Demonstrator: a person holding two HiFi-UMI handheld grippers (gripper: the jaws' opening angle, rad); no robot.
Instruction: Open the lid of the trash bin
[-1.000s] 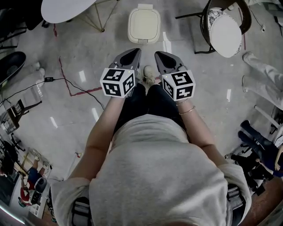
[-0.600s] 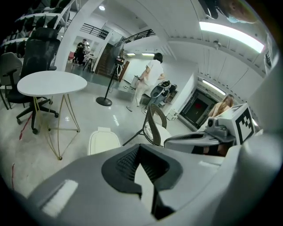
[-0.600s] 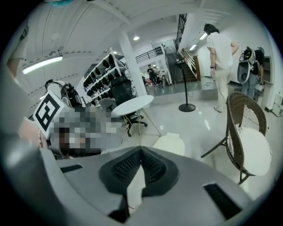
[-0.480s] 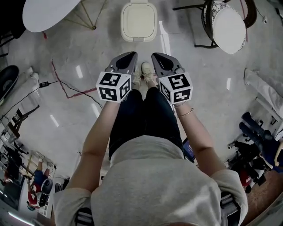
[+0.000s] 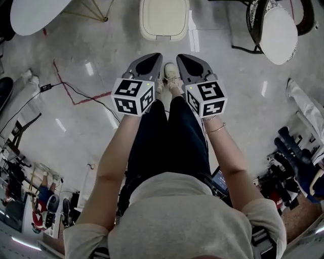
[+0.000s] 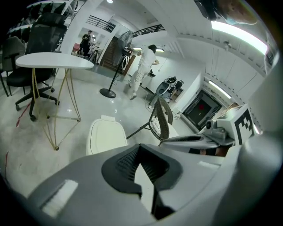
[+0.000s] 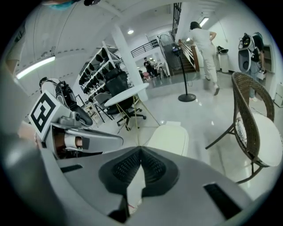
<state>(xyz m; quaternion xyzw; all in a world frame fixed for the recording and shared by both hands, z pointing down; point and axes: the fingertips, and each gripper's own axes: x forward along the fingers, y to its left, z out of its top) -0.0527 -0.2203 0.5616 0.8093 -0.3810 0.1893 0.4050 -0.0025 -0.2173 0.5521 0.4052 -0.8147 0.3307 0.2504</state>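
The trash bin [image 5: 163,19] is cream-coloured, stands on the grey floor at the top centre of the head view, and has its lid down. It also shows ahead in the left gripper view, bin [image 6: 106,134], and in the right gripper view, bin [image 7: 170,137]. My left gripper [image 5: 155,56] and right gripper [image 5: 181,57] are held side by side above the person's legs, well short of the bin. On both, the jaws meet at the tips with nothing between them. Neither gripper touches the bin.
A round white table [image 5: 33,12] on thin gold legs stands left of the bin. A wicker chair with a white cushion [image 5: 279,31] stands to its right. A black cable [image 5: 76,92] and a red tape line [image 5: 81,99] cross the floor at left. Another person's legs [image 5: 309,109] are at the right edge.
The person has stepped forward, so the bin, table and chair have slid toward the top of the head view. Both grippers keep their side-by-side pose and stay shut.
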